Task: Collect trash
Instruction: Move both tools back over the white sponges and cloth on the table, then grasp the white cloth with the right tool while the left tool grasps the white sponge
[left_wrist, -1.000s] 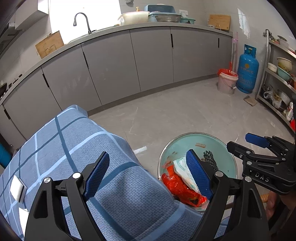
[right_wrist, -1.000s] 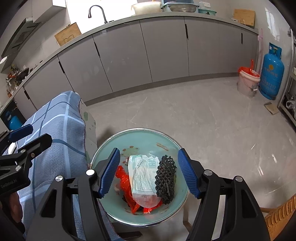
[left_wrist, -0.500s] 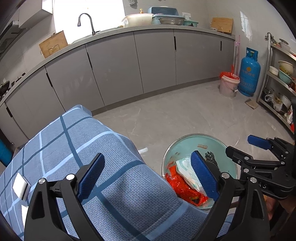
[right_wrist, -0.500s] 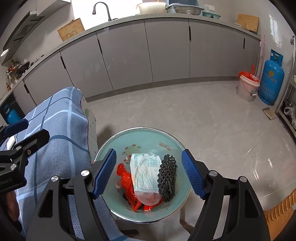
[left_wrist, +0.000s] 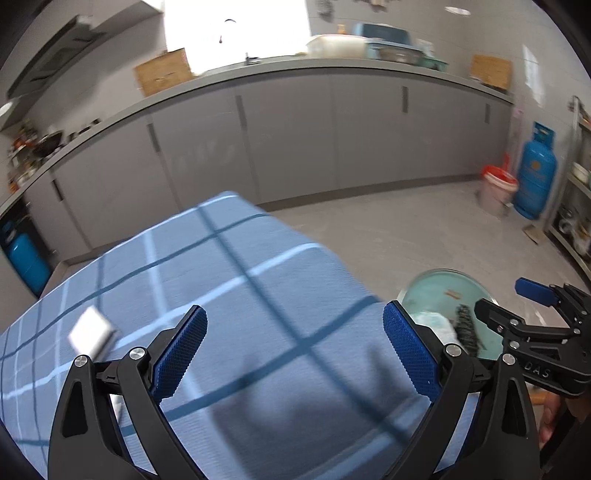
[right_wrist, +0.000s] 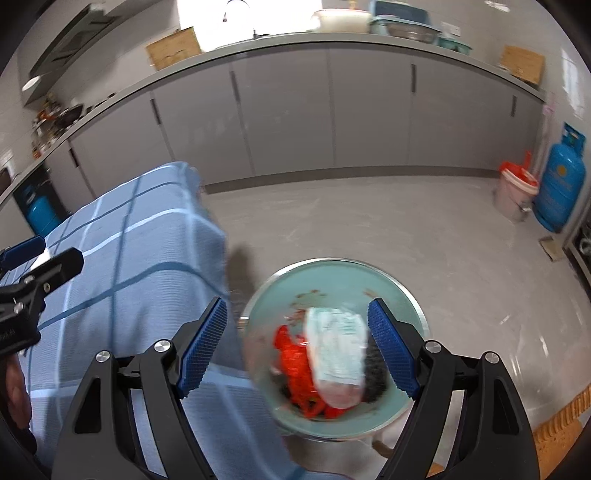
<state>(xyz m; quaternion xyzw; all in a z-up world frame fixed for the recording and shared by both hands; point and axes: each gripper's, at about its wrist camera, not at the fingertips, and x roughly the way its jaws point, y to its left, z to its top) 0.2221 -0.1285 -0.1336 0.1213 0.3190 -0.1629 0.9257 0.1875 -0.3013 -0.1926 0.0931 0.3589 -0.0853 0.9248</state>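
Left gripper (left_wrist: 293, 347) over the blue checked cloth (left_wrist: 229, 295), jaws wide, nothing between them; it has just been opening. Right gripper (right_wrist: 295, 343) above the pale green round basin (right_wrist: 399, 291), jaws spread and just widened, gripping nothing. Trash lies in the basin: crumpled red plastic wrapper (right_wrist: 293, 354), white printed packet (right_wrist: 338, 347), black mesh piece (right_wrist: 375, 380).

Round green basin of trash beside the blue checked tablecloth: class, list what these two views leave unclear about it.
- Left wrist view: the left gripper finger and the right gripper cover much of the green basin.
- Right wrist view: motion blur smears the white printed packet, red wrapper and black mesh piece.
- What supports the basin is hidden beneath it.
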